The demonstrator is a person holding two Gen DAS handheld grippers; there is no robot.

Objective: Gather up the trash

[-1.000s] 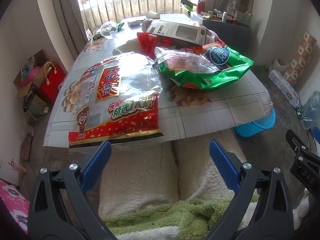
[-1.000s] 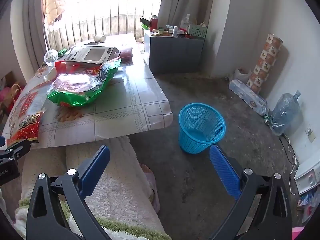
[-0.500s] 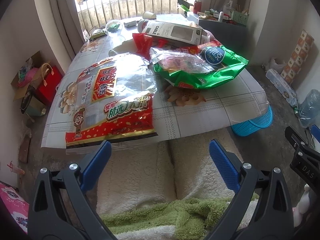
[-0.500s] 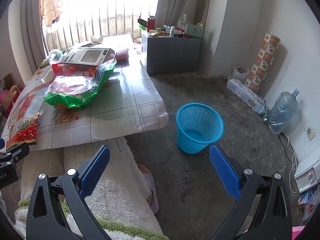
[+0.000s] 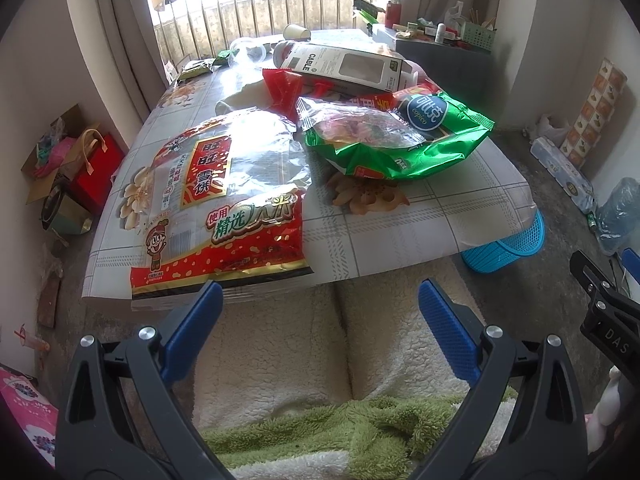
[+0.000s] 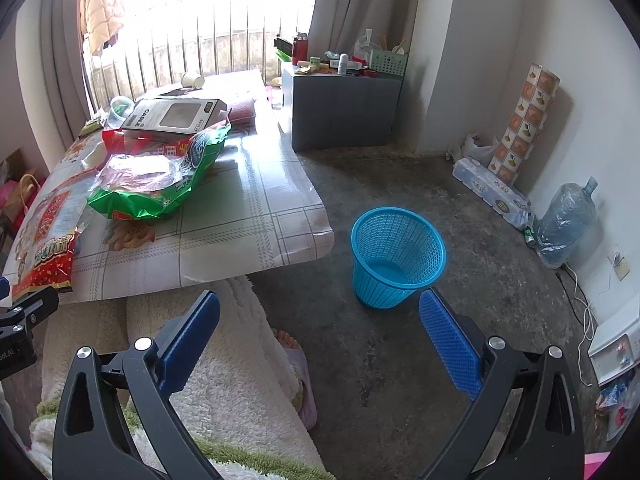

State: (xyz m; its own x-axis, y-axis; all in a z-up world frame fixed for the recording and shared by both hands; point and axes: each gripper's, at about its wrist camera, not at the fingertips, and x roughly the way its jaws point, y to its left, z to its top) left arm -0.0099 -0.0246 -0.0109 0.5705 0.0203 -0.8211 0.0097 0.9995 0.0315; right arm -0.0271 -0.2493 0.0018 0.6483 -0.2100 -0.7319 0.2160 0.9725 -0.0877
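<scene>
Covering most of the left wrist view, a low table (image 5: 420, 224) w/ a checked, flower-print cloth carries the trash; its near edge sits just above the person's lap in cream fleece trousers (image 5: 280, 344). Biggest item: a red & clear rice-cracker bag (image 5: 224, 200) lying flat on the table's near-left part, its bottom edge right at the table edge. Next, a green snack bag (image 5: 404, 136) lies right of centre, w/ a clear packet of pinkish contents (image 5: 356, 124) resting on top. Behind them a grey box marked CABLE (image 5: 344, 66) lies on red wrappers (image 5: 286, 86). Further back: a clear plastic cup (image 5: 248, 50) on its side & a paper cup (image 5: 297, 33) near the window end.

On the concrete floor, right of the table & apart from it, a blue mesh wastebasket (image 6: 398, 258) stands upright; nothing shows inside. A slippered foot (image 6: 298, 376) shows below the table edge in the right wrist view.

Left gripper (image 5: 318, 312): jaws wide apart, holding nothing, hovering over the lap just short of the cracker bag's near edge; left blue pad (image 5: 196, 328) is close below the bag's corner, contact can't be told. Right gripper (image 6: 320, 320): jaws also wide apart, holding nothing, over the floor w/ the basket just beyond its right finger.
</scene>
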